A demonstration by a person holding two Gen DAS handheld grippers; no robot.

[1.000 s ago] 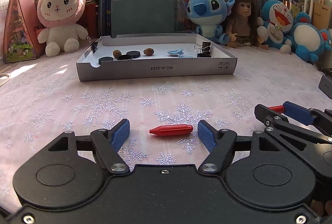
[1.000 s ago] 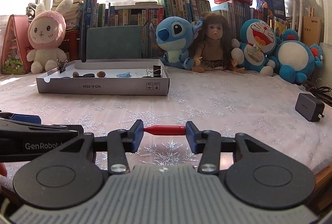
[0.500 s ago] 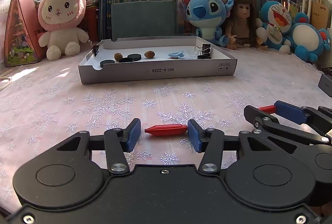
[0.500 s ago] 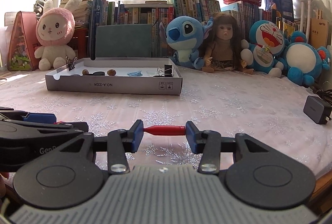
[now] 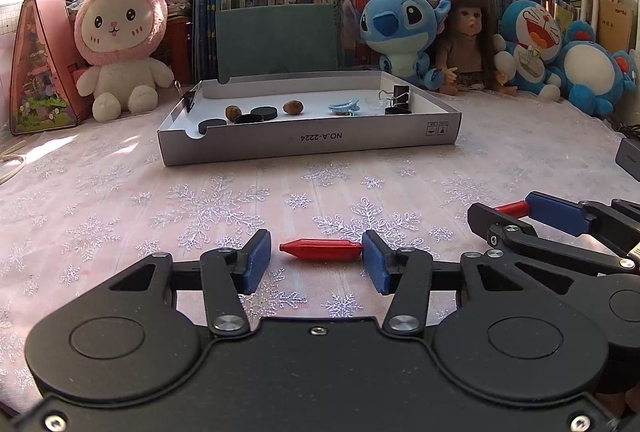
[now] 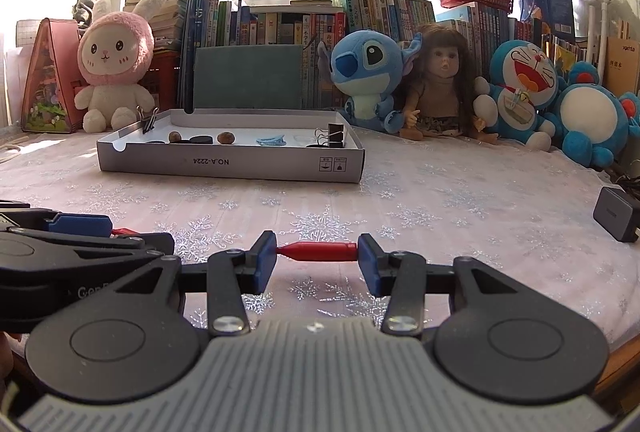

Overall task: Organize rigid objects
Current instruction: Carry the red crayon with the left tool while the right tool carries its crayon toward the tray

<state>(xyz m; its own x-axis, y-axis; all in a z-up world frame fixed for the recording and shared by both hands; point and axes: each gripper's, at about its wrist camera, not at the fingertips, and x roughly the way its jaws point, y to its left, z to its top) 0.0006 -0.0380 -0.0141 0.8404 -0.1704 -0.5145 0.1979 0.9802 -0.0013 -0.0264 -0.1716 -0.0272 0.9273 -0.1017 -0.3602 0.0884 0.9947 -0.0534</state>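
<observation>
Two red pointed pieces are in play. One red piece (image 5: 320,251) lies low over the snowflake cloth between the blue pads of my left gripper (image 5: 316,260), which is shut on it end to end. My right gripper (image 6: 317,260) is shut on the second red piece (image 6: 320,252), held crosswise just above the cloth. Each gripper shows in the other's view: the right gripper (image 5: 512,209) at the right edge, the left gripper (image 6: 120,232) at the left edge. Further back stands a white cardboard tray (image 5: 304,143) holding black discs, two nuts, a blue hair clip and binder clips.
Plush toys, a doll (image 6: 436,87) and rows of books line the back. A pink house-shaped box (image 5: 40,71) stands at the far left. A black charger (image 6: 616,213) lies on the cloth at the right.
My left gripper's jaws have narrowed from wide apart to the ends of the red piece. The right gripper keeps its hold and has barely shifted.
</observation>
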